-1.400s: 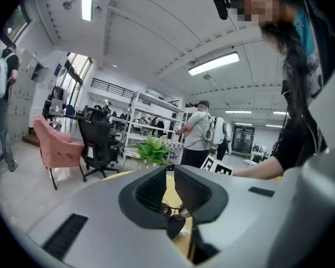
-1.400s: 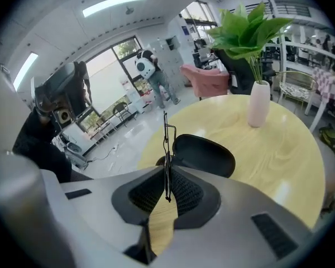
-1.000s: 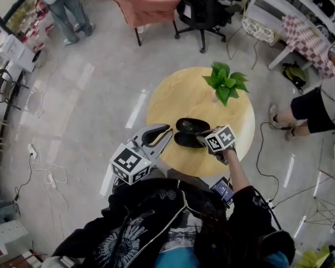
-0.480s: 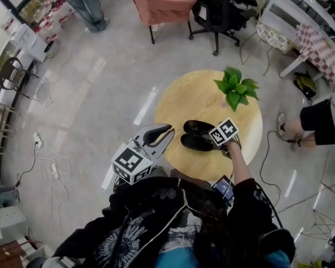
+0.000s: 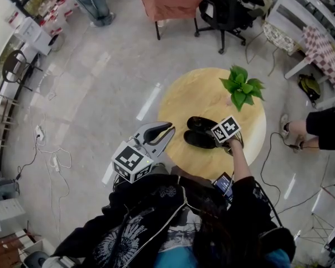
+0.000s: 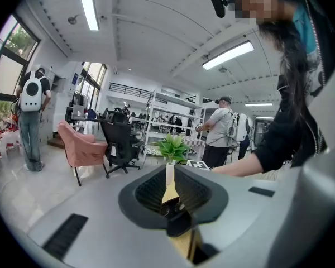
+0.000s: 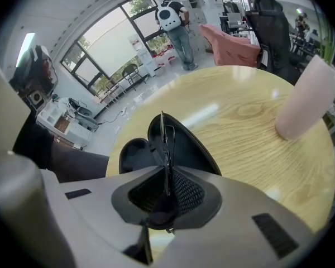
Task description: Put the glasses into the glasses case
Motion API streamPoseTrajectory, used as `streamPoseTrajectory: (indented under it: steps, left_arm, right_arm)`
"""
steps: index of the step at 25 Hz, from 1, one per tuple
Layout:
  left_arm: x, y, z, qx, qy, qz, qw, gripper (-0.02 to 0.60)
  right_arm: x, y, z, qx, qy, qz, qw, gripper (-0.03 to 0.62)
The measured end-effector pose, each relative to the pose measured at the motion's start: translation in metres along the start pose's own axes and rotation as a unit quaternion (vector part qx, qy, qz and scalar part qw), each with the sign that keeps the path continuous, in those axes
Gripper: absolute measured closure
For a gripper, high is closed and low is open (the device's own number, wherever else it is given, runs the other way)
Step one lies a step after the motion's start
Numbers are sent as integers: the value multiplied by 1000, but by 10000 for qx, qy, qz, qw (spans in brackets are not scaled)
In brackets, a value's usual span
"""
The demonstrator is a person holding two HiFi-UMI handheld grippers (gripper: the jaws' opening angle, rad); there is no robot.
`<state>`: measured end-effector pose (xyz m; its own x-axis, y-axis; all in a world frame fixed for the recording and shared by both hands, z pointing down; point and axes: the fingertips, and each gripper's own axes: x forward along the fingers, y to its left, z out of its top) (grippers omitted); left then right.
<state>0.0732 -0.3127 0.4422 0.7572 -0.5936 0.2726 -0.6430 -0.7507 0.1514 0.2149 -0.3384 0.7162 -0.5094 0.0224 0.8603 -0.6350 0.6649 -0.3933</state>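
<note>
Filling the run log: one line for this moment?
right gripper: shut on glasses | over open glasses case | left gripper: empty, slightly open

**Out of sight, clipped, or too small to read**

Cannot find the glasses from the head view: too small, and lost under the marker cube of the right tongs (image 5: pixel 212 138), along with the right end of the glasses case (image 5: pixel 196 132). In the right gripper view, can see the glasses (image 7: pixel 165 144) edge-on only, with no lens readable and the lower part swallowed between the clamped jaws. Low in the gap of the left tongs (image 6: pixel 170 173), can make out a dark shape, perhaps the glasses case, too hemmed in to name. Cannot follow the vase (image 7: pixel 304 96) past the picture's dark rim, nor a bystander (image 5: pixel 322 128) past the head view's right edge.
</note>
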Motion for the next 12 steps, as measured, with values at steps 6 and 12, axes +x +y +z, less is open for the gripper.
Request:
streamPoseTrajectory:
  steps: [6,12]
  left_arm:
    - [-1,1,-3,-29,24,25,10000,545]
    - [-4,3,-3,-48,9,67,10000,545]
  right_arm:
    - [1,-6,4,-236,-46,-294,9993,528]
    - [-1,-14,8,-472,-80,-698,9964,462]
